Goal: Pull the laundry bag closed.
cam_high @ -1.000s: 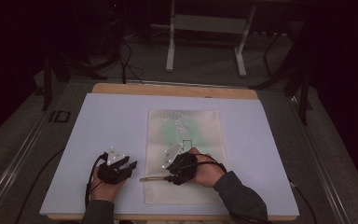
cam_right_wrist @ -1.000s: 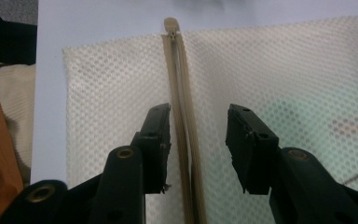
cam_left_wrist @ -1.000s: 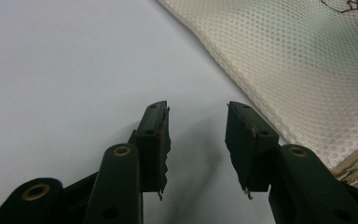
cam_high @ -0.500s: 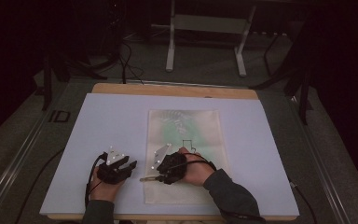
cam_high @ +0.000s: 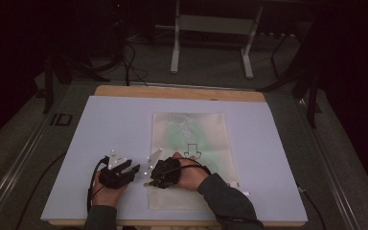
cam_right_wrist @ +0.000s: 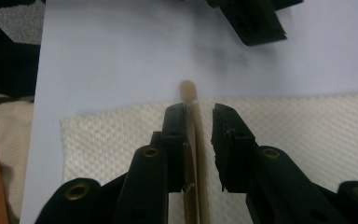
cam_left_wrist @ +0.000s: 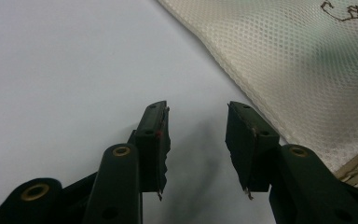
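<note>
A white mesh bag (cam_high: 191, 129) lies flat on the pale sheet, with a black arrow mark (cam_high: 191, 151) printed on it. At its near left corner my right gripper (cam_high: 152, 179) points left; its jaws have just been closing. A tan strip (cam_right_wrist: 190, 100) runs between them in the right gripper view (cam_right_wrist: 199, 112), lying against the left pad with a small gap to the right pad. Over the bare sheet just left of the bag (cam_left_wrist: 284, 56) my left gripper (cam_high: 128, 166) stands open and empty (cam_left_wrist: 196, 126).
The sheet (cam_high: 105, 124) covers a wooden table whose far edge (cam_high: 182, 92) shows. A metal stand (cam_high: 211, 38) and cables lie on the floor behind. Part of the left gripper (cam_right_wrist: 251, 18) crosses the top of the right gripper view.
My right hand has slid left along the bag's near part toward the left gripper, and its jaws have narrowed around the tan strip. The left hand has stayed put.
</note>
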### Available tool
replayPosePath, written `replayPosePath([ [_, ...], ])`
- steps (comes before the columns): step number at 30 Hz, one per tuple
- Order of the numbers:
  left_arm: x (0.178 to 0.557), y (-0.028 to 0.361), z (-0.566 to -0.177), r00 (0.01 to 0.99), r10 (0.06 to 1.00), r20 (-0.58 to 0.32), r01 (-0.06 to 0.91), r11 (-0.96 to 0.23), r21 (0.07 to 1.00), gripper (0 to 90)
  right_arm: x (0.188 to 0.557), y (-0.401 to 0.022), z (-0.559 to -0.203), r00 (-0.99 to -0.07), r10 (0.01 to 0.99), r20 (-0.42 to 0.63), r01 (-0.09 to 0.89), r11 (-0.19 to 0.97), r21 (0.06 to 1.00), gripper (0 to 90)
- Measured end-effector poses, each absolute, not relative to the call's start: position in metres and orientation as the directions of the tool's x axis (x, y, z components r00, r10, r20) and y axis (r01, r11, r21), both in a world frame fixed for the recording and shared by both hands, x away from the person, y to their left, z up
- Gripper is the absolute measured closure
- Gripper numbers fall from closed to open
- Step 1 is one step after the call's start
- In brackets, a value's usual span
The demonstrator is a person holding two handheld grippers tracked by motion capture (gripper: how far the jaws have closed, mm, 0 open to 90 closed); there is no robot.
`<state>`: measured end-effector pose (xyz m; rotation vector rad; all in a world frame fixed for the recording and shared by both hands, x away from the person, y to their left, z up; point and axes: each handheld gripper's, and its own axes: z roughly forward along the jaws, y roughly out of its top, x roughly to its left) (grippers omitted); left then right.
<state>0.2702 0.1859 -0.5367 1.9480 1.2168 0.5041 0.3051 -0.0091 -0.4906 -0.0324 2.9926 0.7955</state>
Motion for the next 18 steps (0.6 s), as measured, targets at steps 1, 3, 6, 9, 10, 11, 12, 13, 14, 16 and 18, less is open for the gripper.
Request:
replayPosePath([
  [1,0.270,0.186,-0.537,0.464,0.883,-0.066,0.578,-0.245,0.778,58.1,0.305,-0.009,-0.491,-0.999,-0.009,-0.049,-0.032,0.868,0.496,75.4],
  [3,0.270,0.187,-0.536,0.463,0.884,-0.066,0.578,-0.245,0.778,58.1,0.305,-0.004,-0.493,-0.999,-0.010,-0.044,-0.030,0.867,0.497,75.7],
  [6,0.270,0.188,-0.535,0.458,0.887,-0.068,0.577,-0.239,0.781,58.1,0.304,0.003,-0.496,-0.999,-0.018,-0.041,-0.036,0.870,0.491,75.7],
  [9,0.270,0.190,-0.535,0.453,0.889,-0.071,0.575,-0.230,0.785,58.0,0.304,0.008,-0.497,-0.999,-0.019,-0.035,-0.034,0.867,0.497,75.7],
  [10,0.270,0.191,-0.535,0.450,0.890,-0.073,0.574,-0.226,0.787,58.0,0.303,0.010,-0.498,-0.999,-0.018,-0.032,-0.032,0.868,0.495,75.7],
  [11,0.270,0.192,-0.534,0.446,0.892,-0.075,0.575,-0.221,0.788,58.0,0.303,0.012,-0.499,-0.999,-0.020,-0.033,-0.033,0.869,0.494,76.0],
  [12,0.269,0.192,-0.534,0.444,0.893,-0.078,0.576,-0.217,0.788,58.0,0.303,0.014,-0.501,-0.999,-0.023,-0.037,-0.038,0.874,0.485,76.4],
  [13,0.269,0.193,-0.534,0.443,0.893,-0.079,0.576,-0.216,0.788,58.0,0.303,0.015,-0.502,-0.999,-0.019,-0.037,-0.035,0.876,0.481,76.8],
  [14,0.269,0.193,-0.534,0.443,0.893,-0.078,0.576,-0.216,0.788,58.0,0.303,0.017,-0.504,-0.999,-0.023,-0.034,-0.037,0.876,0.481,76.8],
  [16,0.270,0.192,-0.534,0.445,0.892,-0.077,0.575,-0.219,0.788,58.0,0.304,0.019,-0.506,-0.999,-0.019,-0.027,-0.030,0.877,0.480,76.8],
  [18,0.270,0.192,-0.534,0.447,0.891,-0.076,0.574,-0.220,0.789,58.0,0.305,0.021,-0.509,-1.000,-0.014,-0.022,-0.023,0.879,0.476,77.3],
])
